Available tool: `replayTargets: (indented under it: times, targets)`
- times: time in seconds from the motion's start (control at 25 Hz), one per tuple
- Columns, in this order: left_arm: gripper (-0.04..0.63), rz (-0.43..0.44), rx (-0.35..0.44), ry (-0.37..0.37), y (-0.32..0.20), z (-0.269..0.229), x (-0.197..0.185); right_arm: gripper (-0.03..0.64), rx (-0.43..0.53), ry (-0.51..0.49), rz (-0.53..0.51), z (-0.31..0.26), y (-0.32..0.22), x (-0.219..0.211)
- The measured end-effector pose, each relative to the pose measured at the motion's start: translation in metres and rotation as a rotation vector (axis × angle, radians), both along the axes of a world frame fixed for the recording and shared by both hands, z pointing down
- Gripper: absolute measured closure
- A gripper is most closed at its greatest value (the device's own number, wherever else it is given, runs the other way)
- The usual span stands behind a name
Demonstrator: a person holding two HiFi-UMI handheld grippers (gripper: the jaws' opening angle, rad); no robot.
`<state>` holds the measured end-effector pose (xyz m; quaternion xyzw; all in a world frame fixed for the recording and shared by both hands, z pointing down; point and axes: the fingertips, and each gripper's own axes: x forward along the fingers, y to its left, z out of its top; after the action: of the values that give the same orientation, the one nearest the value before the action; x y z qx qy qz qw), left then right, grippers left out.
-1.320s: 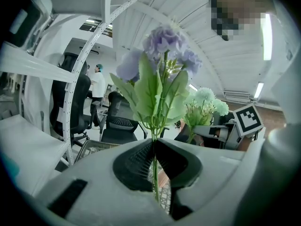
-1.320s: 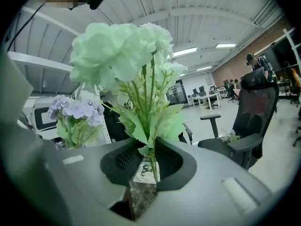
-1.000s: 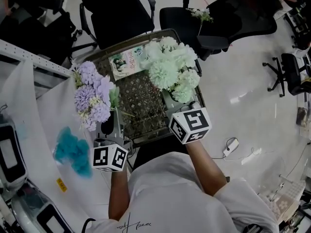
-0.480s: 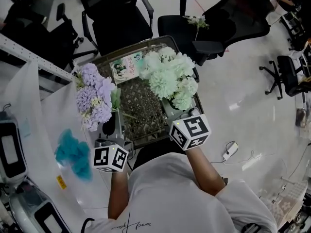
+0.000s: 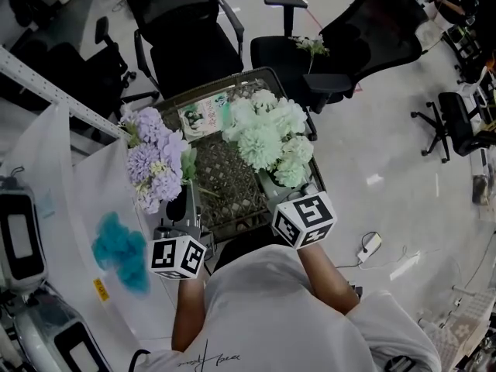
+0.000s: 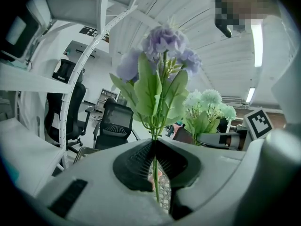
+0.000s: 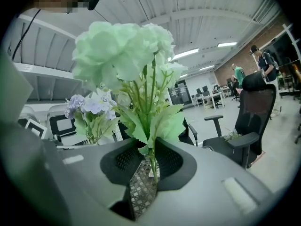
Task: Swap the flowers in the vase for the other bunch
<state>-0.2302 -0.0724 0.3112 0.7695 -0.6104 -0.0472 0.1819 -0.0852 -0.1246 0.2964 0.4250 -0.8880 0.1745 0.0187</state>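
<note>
My left gripper (image 5: 188, 200) is shut on the stem of a purple flower bunch (image 5: 155, 157), held upright above the left side of a dark mesh basket (image 5: 225, 169). In the left gripper view the purple flower bunch (image 6: 162, 46) rises from between the pads (image 6: 141, 159). My right gripper (image 5: 271, 183) is shut on the stems of a pale green flower bunch (image 5: 267, 134), held upright over the basket's right side. In the right gripper view the green flower bunch (image 7: 127, 51) fills the middle, with the purple bunch (image 7: 89, 105) behind it. No vase shows.
A flat printed packet (image 5: 203, 113) lies in the basket's far left corner. A blue tuft (image 5: 120, 248) lies on the white table (image 5: 93, 184) at left. Black office chairs (image 5: 182, 29) stand beyond the basket. A person's torso fills the bottom of the head view.
Both grippers have lifted slightly with their bunches still held. The head view has shifted, so the basket and chairs sit a little lower in the picture.
</note>
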Motion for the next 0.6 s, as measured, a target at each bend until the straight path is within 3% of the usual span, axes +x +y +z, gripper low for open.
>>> replayTargets:
  times: [0.6]
  targets:
    - [0.575, 0.003, 0.014, -0.004, 0.017, -0.010, -0.004, 0.537, -0.037, -0.009, -0.051, 0.000, 0.039, -0.004]
